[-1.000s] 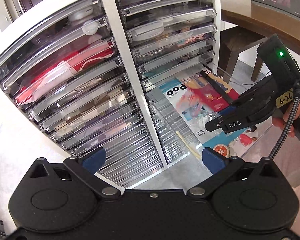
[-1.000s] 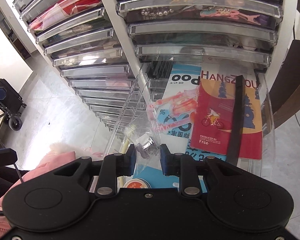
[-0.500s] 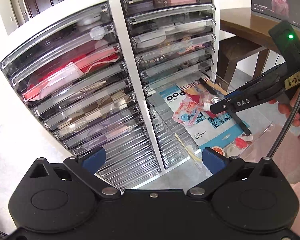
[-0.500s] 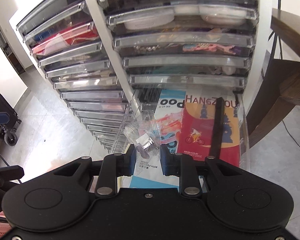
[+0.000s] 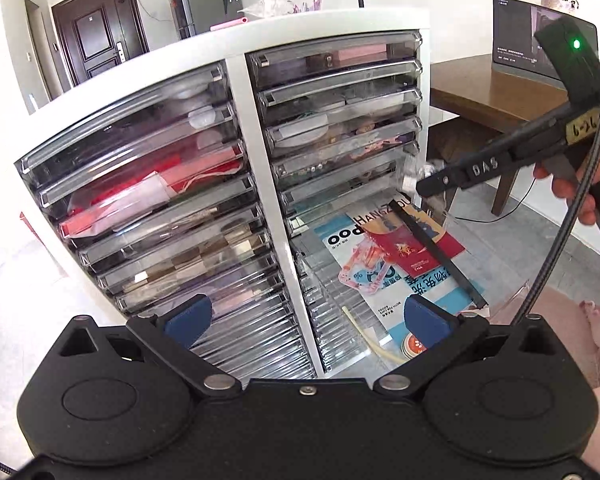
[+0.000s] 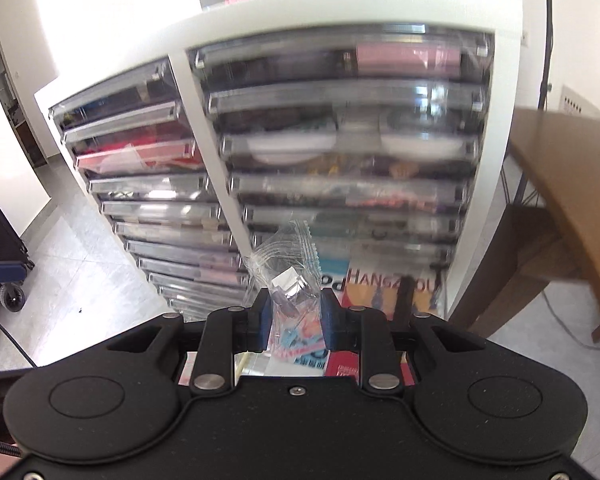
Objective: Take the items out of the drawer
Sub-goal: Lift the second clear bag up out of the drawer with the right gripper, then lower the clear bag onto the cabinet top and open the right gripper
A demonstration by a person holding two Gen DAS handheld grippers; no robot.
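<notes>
Right claw (image 6: 294, 314) pinches clear, possibly hardware-filled packet (image 6: 286, 268).

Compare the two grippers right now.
The left gripper has its jaws wide apart and empty; the right gripper has its jaws pinched on a clear plastic bag. The left sits low before the cabinet; the right is raised above the open drawer. Both are black with blue pads.

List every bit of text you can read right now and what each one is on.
"DAS": on the right tongs, raised letters on the arm.
"6-26": handwritten tag on the same tool.
"HANGZ…OU": red booklet in the open drawer, partly covered by a black strip.
"poo": blue-and-white leaflet, seen upside down.
Smaller print on the leaflet and the monitor: too small to read.
</notes>
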